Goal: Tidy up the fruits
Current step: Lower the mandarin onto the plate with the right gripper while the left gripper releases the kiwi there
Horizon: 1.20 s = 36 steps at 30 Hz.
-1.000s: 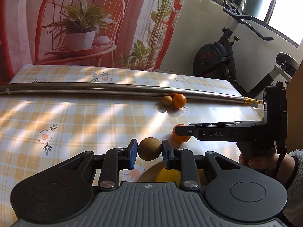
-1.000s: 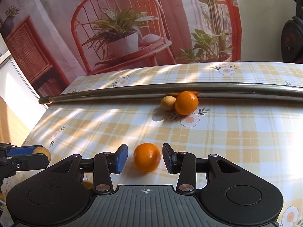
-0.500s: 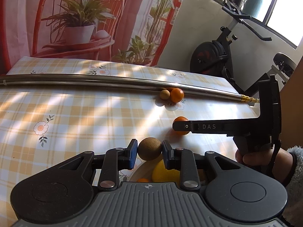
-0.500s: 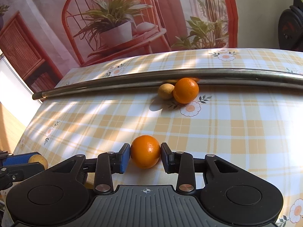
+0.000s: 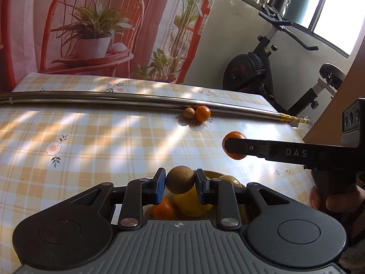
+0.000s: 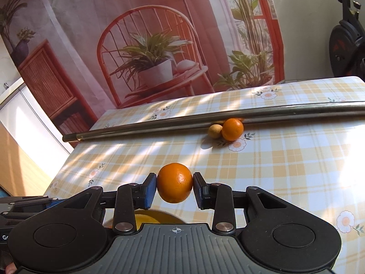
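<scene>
My left gripper (image 5: 180,181) is shut on a brown round fruit (image 5: 180,179) and holds it above a bowl (image 5: 211,173) of yellow and orange fruit (image 5: 190,202). My right gripper (image 6: 175,189) is shut on an orange (image 6: 175,182), lifted off the table; it also shows in the left wrist view (image 5: 235,148), to the right of the bowl. A second orange (image 6: 232,129) and a small tan fruit (image 6: 215,131) lie on the table against a metal pole (image 6: 205,119).
The table (image 5: 91,137) has a yellow checked cloth with flowers. The metal pole (image 5: 114,98) lies across its far side. An exercise bike (image 5: 262,73) stands beyond the right end. A printed backdrop hangs behind the table.
My right gripper closed on the orange and lifted it off the table. My left gripper rose and drew back over the bowl with the brown fruit.
</scene>
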Tool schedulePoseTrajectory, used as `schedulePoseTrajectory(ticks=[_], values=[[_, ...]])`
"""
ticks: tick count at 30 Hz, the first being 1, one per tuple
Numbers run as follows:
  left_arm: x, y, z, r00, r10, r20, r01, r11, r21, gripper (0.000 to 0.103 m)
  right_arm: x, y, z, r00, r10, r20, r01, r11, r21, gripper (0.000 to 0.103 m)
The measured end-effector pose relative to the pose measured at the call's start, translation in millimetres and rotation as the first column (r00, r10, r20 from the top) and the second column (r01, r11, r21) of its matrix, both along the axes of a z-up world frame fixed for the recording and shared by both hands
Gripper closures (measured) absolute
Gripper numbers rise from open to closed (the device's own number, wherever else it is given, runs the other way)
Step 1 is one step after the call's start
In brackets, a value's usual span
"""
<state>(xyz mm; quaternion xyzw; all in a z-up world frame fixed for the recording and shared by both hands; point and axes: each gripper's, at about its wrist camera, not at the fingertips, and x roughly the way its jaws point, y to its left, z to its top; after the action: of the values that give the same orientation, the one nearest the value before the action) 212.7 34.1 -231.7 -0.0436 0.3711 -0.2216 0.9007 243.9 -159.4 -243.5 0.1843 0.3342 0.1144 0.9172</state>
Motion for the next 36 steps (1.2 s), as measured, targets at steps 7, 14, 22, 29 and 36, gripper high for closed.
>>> schedulePoseTrajectory(ticks=[7, 14, 22, 29, 36], values=[[-14, -1, -1, 1.0, -0.012, -0.011, 0.012, 1.0, -0.001, 0.074, -36, 11, 4, 1.0, -0.001, 0.024, 0.001, 1.0, 0.005, 0.071], [-30, -7, 0, 0.999, -0.046, -0.022, 0.047, 0.999, 0.018, 0.074, -63, 13, -5, 0.999, -0.023, 0.022, 0.022, 0.999, 0.035, 0.071], [-48, -21, -8, 0.994, -0.099, -0.052, 0.102, 0.994, 0.046, 0.074, -82, 9, -3, 0.999, -0.034, 0.036, 0.032, 0.998, 0.054, 0.071], [-53, -36, -16, 0.982, -0.167, -0.088, 0.173, 0.983, 0.06, 0.074, -94, 3, -4, 0.998, -0.051, 0.042, 0.048, 0.996, 0.078, 0.071], [-54, -41, -33, 0.97, -0.179, -0.166, 0.192, 0.979, 0.071, 0.074, -104, -5, -1, 0.996, -0.06, 0.062, 0.053, 0.993, 0.102, 0.071]])
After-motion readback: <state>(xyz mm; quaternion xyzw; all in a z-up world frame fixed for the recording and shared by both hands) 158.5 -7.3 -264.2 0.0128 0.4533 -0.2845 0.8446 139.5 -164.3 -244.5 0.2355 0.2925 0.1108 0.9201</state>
